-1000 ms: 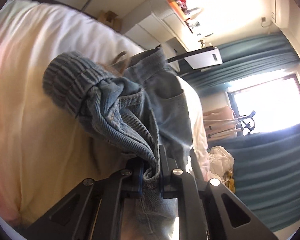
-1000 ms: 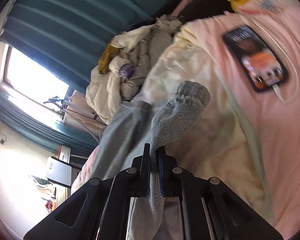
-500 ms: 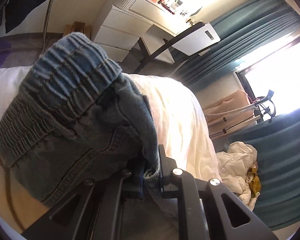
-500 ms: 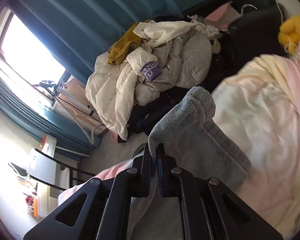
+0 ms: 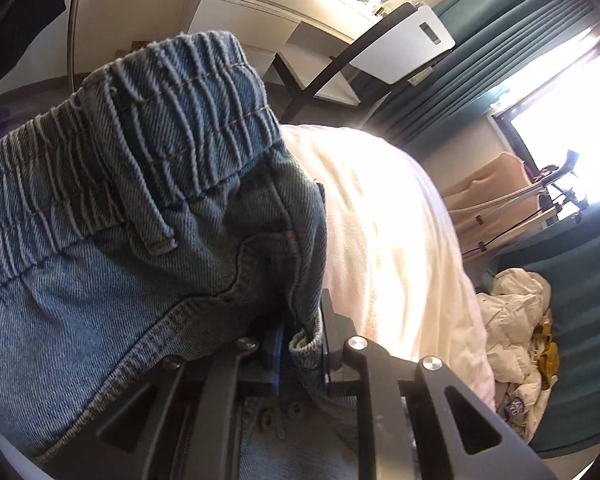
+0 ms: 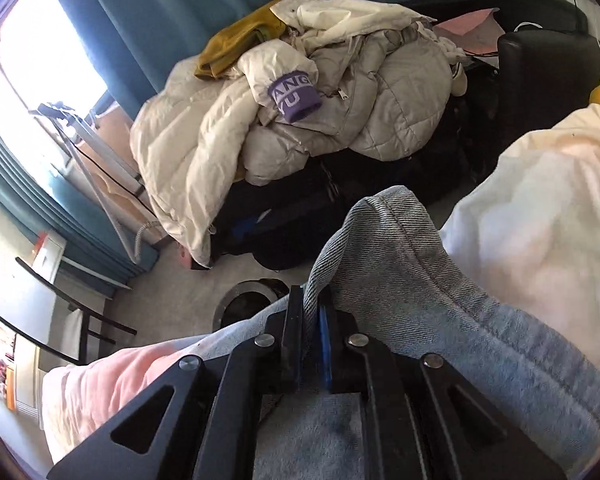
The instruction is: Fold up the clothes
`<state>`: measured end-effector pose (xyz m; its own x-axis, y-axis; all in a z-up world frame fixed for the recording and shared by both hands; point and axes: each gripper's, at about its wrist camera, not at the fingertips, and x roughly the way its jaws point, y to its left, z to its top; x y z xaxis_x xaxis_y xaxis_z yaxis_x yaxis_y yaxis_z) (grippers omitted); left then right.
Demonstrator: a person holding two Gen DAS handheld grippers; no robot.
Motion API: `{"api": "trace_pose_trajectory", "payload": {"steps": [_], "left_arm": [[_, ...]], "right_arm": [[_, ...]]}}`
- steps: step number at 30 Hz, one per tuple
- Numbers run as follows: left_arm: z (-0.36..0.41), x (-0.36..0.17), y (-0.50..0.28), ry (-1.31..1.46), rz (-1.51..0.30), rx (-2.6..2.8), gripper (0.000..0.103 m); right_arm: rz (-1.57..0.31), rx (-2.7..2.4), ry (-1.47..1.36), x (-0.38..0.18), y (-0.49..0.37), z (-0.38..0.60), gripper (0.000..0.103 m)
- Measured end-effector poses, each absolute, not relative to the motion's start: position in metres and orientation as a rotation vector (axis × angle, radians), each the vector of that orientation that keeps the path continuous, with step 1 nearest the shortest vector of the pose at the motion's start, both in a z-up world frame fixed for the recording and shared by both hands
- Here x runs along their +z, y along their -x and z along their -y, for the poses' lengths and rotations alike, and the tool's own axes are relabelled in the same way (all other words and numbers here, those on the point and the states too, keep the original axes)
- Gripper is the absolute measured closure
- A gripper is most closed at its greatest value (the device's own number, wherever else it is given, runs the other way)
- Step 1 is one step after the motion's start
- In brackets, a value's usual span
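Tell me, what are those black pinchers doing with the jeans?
A person is folding clothes with two hand-held grippers. The left gripper is clamped on the blue jeans near the stretchy waistband. The right gripper pinches another bunched part of the jeans. Both hold the denim over the bed's pale blanket.

Blue denim jeans (image 5: pixel 140 240) with a gathered elastic waistband fill the left of the left-wrist frame, bunched; a hemmed fold rises centre-right in the right-wrist frame.
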<state>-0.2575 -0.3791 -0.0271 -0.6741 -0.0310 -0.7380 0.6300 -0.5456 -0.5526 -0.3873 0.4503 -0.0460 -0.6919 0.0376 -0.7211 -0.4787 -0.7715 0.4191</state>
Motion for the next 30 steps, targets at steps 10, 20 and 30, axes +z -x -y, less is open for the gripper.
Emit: {"api": "trace_pose_trajectory", "payload": {"steps": [10,20,30], "left_arm": [[0.368,0.024,0.163,-0.796,-1.230,-2.509,0.047],[0.399,-0.010,0.089,-0.843,-1.482,-2.320,0.030],[0.409,-0.067,0.118,-0.872,-1.591,-2.185,0.031]], "right_arm": [[-0.861,2.732,0.900,-0.005,0.268,-0.453,0.060],[-1.482,2.482,0.826,-0.038,0.170,-0.519,0.025],[-1.478,2.487,1.004,-0.073,0.245,-0.508,0.028]]}}
